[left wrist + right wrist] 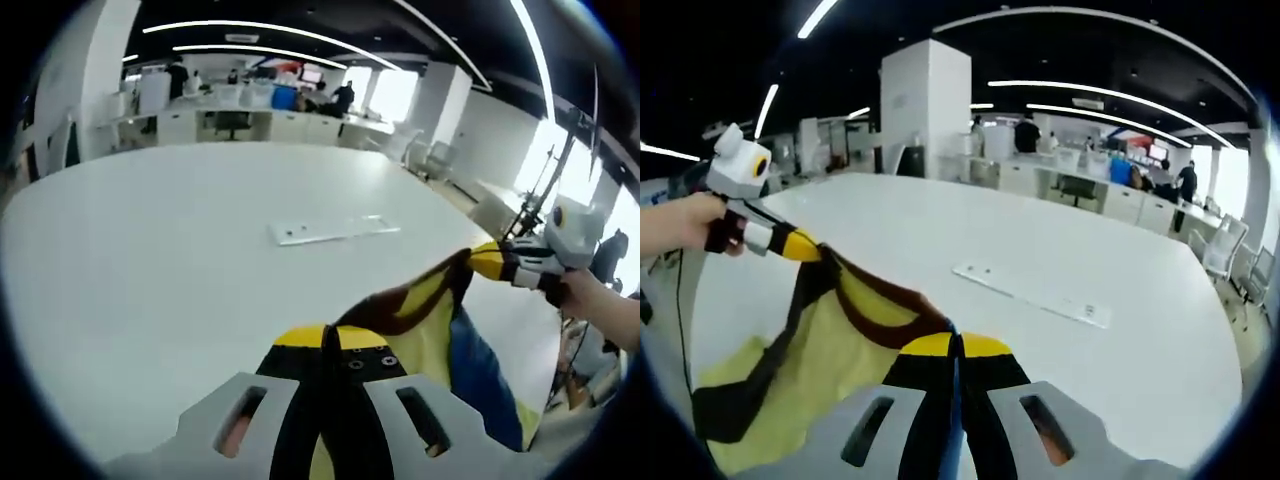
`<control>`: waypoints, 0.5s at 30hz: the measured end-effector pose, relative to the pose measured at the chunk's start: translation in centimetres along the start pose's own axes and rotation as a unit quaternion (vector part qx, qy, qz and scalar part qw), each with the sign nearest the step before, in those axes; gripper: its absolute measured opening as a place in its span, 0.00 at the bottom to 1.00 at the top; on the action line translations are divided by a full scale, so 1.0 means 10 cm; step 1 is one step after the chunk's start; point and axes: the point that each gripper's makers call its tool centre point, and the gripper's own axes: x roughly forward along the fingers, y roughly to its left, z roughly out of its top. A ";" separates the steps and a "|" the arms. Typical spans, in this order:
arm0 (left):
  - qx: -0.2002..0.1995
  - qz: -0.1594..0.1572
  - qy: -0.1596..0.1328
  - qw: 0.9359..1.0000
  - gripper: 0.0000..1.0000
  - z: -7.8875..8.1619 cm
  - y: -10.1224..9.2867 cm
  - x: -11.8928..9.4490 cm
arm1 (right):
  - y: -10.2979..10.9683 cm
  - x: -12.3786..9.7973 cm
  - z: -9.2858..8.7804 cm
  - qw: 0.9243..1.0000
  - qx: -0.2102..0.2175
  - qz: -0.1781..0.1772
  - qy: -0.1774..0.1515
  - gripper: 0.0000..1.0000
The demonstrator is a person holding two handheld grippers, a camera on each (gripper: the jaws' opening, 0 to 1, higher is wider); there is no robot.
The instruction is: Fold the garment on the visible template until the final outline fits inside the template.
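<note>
Left gripper view: left tongs [330, 345] clamped together on the garment [440, 330], held up off the bench [150, 260] — yellow, brown and blue cloth hanging at near right. Right tongs [490, 262] at far right, clamped on another edge. No fold visible yet; a flat plate [335, 230] farther along the bench, template not made out.

Right gripper view: right tongs [958, 348] shut on the garment [830, 350], left tongs [805, 248] pinching its far-left corner — cloth stretched between, both raised level. Laying down and folding likely all ahead.
</note>
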 end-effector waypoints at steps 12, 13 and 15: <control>-0.005 -0.001 0.013 1.000 0.00 -0.08 0.10 0.20 | -0.08 0.20 -0.14 1.000 0.004 0.000 0.014 0.01; -0.005 0.000 0.015 1.000 0.00 -0.09 0.11 0.21 | -0.07 0.21 -0.16 1.000 0.004 0.001 0.017 0.01; -0.007 -0.001 0.017 1.000 0.00 -0.10 0.12 0.24 | -0.08 0.23 -0.18 1.000 0.004 0.001 0.019 0.01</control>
